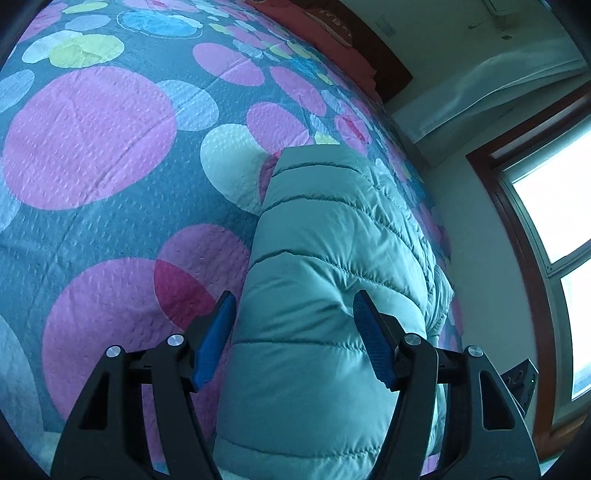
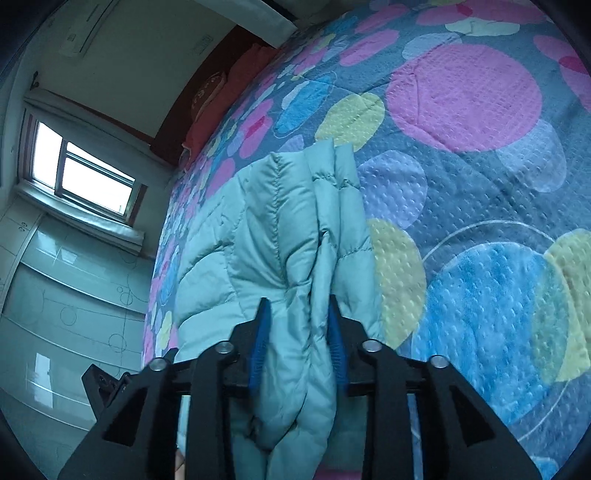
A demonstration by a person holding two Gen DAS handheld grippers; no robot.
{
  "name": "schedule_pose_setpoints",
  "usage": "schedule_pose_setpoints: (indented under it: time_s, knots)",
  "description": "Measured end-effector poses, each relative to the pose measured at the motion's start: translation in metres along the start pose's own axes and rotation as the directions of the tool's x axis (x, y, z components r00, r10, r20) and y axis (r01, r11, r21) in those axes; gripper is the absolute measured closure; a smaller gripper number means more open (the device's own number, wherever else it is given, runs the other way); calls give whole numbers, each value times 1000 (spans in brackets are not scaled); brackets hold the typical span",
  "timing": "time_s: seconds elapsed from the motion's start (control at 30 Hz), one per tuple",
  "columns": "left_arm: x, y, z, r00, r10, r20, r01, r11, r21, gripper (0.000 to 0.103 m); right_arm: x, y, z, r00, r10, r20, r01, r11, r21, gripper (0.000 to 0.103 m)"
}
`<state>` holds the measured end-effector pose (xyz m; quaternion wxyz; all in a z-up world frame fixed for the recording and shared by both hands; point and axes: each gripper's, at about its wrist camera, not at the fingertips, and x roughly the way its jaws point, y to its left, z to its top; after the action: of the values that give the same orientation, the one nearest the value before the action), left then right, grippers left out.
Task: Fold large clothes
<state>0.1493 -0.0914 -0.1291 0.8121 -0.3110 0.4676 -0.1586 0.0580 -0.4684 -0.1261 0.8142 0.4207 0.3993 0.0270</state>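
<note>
A pale teal puffer jacket lies on a bed covered by a bedspread printed with big pink, blue and yellow circles. The jacket sits near the bed's edge on the window side. It already looks doubled lengthwise into a thick, narrow stack, so the fold seems well along; what probably remains is bringing the held end over and flattening the bundle.

The right gripper is clenched on a bunched fold of the jacket: padded fabric bulges out between and below its blue fingers, which press in on it from both sides. From the right wrist view the rest of the jacket stretches away from that grip across the bedspread, with several layers visible edge-on at the far end.

The left gripper is released, its fingers spread wide. The folded jacket fills the gap between them, and neither finger clearly touches the fabric, though the view cannot settle that. A red pillow lies at the head of the bed, well apart from the jacket.
</note>
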Motion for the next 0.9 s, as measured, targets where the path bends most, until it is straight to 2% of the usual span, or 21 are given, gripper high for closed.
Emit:
schedule_pose_setpoints:
  time_s: [0.07, 0.13, 0.17, 0.2, 0.27, 0.4, 0.53, 0.6, 0.67, 0.73, 0.77, 0.83, 0.9]
  knots:
    - [-5, -1, -6, 1000, -4, -1, 4, 1000, 14, 38, -12, 8, -12, 1000, 11, -6, -12, 1000, -23, 46]
    - [-5, 0, -13, 1000, -3, -12, 3, 1000, 16, 38, -18, 13, -24, 1000, -11, -19, 10, 998, -59, 46]
    - [-2, 1, -16, 1000, 10, -21, -10, 1000, 18, 38, -18, 13, -30, 998, -50, -23, 48, 996, -77, 52]
    - [0, 2, -19, 999, 23, -30, -22, 1000, 20, 38, -17, 13, -35, 996, -90, -27, 87, 991, -99, 67]
    - [6, 2, -24, 999, 38, -39, -37, 999, 29, 38, -11, 3, -40, 991, -126, -41, 121, 986, -115, 74]
    - [19, 1, -30, 997, 63, -32, -60, 993, 102, 37, 4, -26, -46, 994, -89, -60, 87, 995, -42, 77]
    - [13, 10, -25, 997, 10, -71, -8, 1000, 26, 38, 2, -26, -49, 996, -74, -56, 72, 997, -32, 77]
    - [3, 12, -21, 998, 7, -67, -7, 1000, -11, 38, -4, -25, -49, 997, -48, -60, 47, 999, -11, 74]
    - [-9, 12, -15, 1000, -5, -29, 4, 999, -37, 38, -11, -24, -44, 998, -34, -59, 34, 999, -1, 73]
    - [-12, 7, -5, 1000, -23, -4, 23, 999, -33, 37, -20, -21, -38, 1000, -15, -22, 15, 1000, 7, 54]
    - [-12, 5, 1, 1000, -29, 1, 29, 999, -30, 36, -24, -20, -33, 1000, -8, 6, 8, 1000, 12, 38]
    - [-6, 2, 11, 999, -40, -2, 40, 998, -50, 31, -26, -18, -22, 999, 0, 53, -2, 1000, 29, 36]
    - [4, 2, 20, 998, -58, -26, 56, 995, -79, 30, -20, -18, -10, 998, 33, 61, -35, 998, 45, 36]
